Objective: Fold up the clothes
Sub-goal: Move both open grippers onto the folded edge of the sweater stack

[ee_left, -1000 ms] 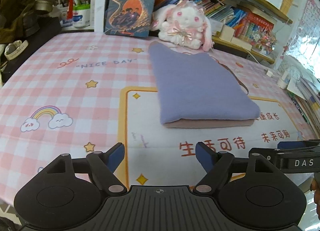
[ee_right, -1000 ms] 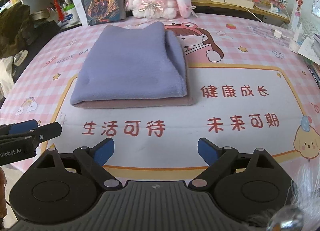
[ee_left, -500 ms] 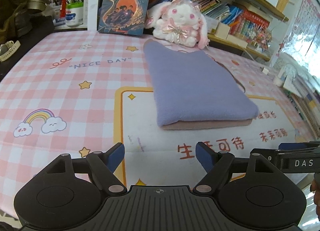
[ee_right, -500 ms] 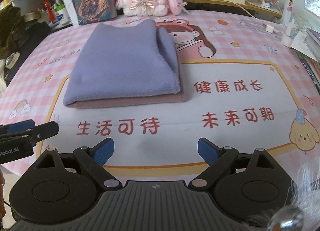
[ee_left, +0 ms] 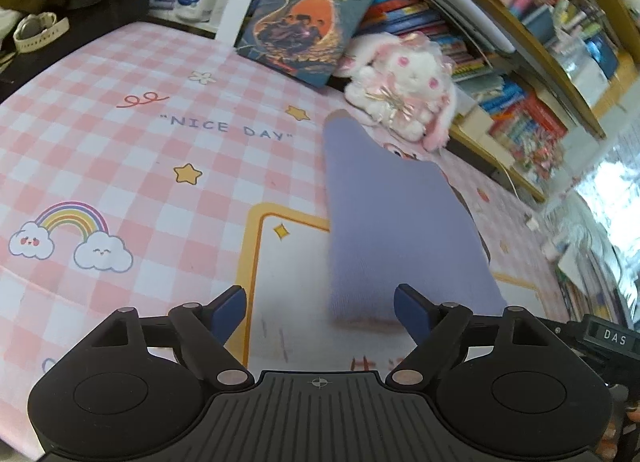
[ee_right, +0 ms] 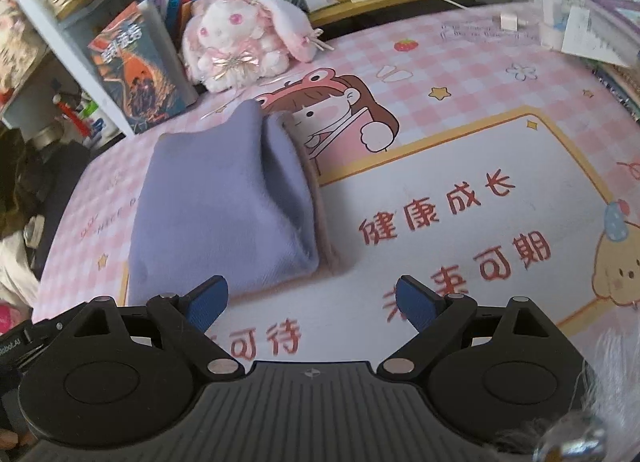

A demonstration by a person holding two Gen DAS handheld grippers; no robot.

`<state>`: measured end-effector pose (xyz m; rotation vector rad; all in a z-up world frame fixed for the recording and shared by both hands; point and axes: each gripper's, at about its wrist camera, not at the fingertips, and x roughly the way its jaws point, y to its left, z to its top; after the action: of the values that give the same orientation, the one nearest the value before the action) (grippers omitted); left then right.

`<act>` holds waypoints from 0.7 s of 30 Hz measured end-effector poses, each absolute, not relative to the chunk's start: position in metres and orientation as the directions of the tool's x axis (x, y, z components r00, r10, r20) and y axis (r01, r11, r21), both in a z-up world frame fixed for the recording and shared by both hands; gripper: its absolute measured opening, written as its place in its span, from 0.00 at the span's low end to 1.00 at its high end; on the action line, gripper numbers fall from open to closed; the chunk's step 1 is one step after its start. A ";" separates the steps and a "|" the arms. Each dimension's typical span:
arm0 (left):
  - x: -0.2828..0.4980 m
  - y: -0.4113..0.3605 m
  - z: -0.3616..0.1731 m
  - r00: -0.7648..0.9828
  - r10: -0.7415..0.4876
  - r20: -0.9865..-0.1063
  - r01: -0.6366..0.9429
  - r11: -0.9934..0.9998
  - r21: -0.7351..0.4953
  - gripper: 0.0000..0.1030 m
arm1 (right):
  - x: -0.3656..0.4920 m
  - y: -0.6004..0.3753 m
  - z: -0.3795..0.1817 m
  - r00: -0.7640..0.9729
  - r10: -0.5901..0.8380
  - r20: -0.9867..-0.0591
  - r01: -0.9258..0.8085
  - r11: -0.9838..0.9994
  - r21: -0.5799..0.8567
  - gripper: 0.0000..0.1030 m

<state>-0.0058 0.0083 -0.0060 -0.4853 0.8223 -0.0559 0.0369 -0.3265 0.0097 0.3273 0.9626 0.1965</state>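
A folded lilac garment with a pinkish-brown under layer lies flat on the pink checked tablecloth. It also shows in the right wrist view. My left gripper is open and empty, just short of the garment's near left corner. My right gripper is open and empty, just short of the garment's near edge, toward its right corner. The other gripper's body shows at the frame edge in each view.
A white and pink plush rabbit and an upright book stand behind the garment. Bookshelves line the back. A watch and jars sit at the far left. Papers lie at the table's right edge.
Both grippers have moved forward and tilted, so the folded garment is now much closer to the fingertips. The garment itself has not moved. Both stay open.
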 end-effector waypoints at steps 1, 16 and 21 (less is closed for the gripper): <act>-0.003 0.009 -0.006 0.684 -0.229 -0.693 -0.146 0.888 -0.437 0.82 | 0.042 -0.329 0.009 0.554 0.312 -0.771 -0.017 0.931 0.365 0.88; 0.050 0.002 -0.029 0.640 -0.248 -0.727 -0.248 0.829 -0.501 0.84 | 0.118 -0.338 -0.020 0.425 0.488 -0.763 -0.066 0.857 0.511 0.88; 0.061 0.002 -0.038 0.627 -0.278 -0.728 -0.275 0.795 -0.541 0.84 | 0.133 -0.334 -0.029 0.374 0.551 -0.746 -0.090 0.822 0.563 0.85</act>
<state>0.0612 0.0018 -0.0384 -0.6765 0.9122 -0.0022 0.1326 -0.3344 -0.0295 0.4741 1.1212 0.4307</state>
